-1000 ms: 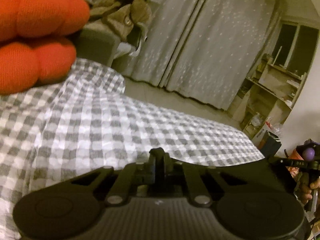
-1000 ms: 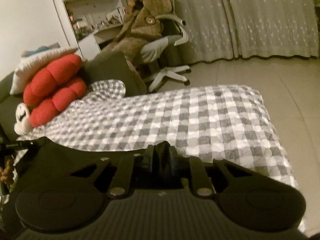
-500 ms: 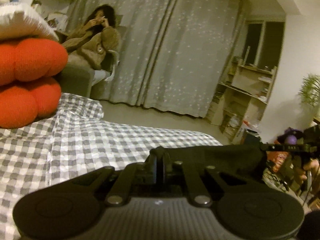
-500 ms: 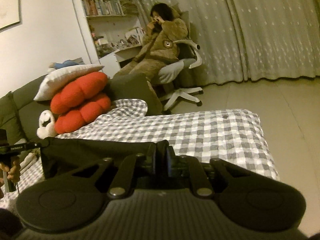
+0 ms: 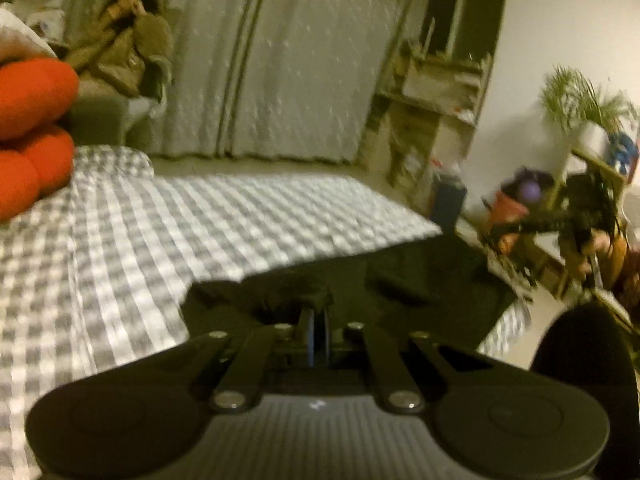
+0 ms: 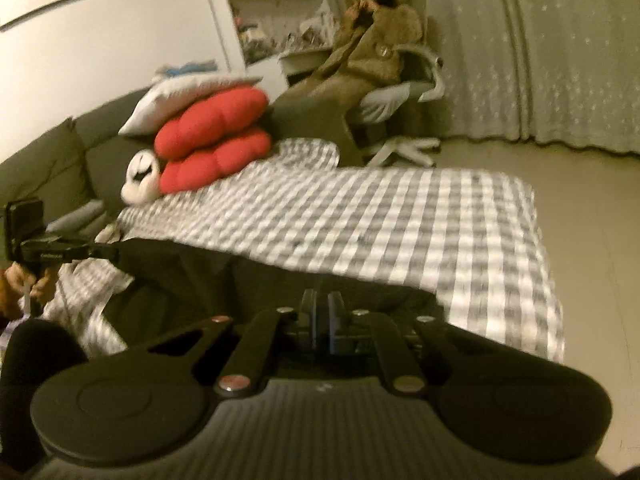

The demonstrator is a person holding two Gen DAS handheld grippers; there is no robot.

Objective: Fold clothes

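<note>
A black garment (image 5: 404,276) hangs stretched between my two grippers above the grey-and-white checked bed cover (image 5: 240,220). My left gripper (image 5: 316,314) is shut on a bunched edge of the cloth. In the right wrist view the same garment (image 6: 192,280) runs leftward to the left gripper (image 6: 106,252), which a hand holds. My right gripper (image 6: 322,300) is closing its jaws on the garment's other edge, and its pads pinch the cloth. It also shows in the left wrist view at the far right, right gripper (image 5: 496,236).
Red cushions (image 6: 212,136) under a white pillow (image 6: 188,96) and a white plush toy (image 6: 140,176) sit at the bed's head by a dark sofa. A person (image 6: 372,52) sits in a swivel chair by the curtains. Shelves (image 5: 432,100) and a plant (image 5: 580,96) line the right wall.
Both grippers have drawn back from the cushions and risen slightly, carrying the black garment with them. More of the checked bed now shows beyond the cloth. Both views have rolled.
</note>
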